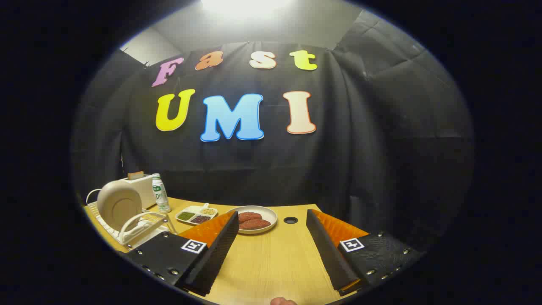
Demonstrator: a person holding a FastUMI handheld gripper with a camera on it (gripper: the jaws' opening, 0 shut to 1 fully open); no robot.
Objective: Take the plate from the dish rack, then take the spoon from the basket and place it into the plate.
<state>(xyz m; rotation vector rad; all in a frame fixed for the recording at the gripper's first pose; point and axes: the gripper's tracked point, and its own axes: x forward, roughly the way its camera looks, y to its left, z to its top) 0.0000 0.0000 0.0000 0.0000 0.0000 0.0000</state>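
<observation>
We hold the gripper [271, 250] fingers spread wide with nothing between them; the cream plate [118, 205] stands upright on edge in the dish rack [139, 226], off beyond the left finger

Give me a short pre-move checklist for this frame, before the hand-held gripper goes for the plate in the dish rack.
1. Hand-held gripper open, nothing between its fingers: ok.
2. Plate standing upright in the dish rack, off to the left beyond the left finger: ok.
3. Fingers lined up on that plate: not ok; they point at bare table, toward the bowl of reddish food.
4. Approach to the rack free: ok; the bottle and toaster stand behind it.
5. Spoon and basket located: cannot tell.
</observation>
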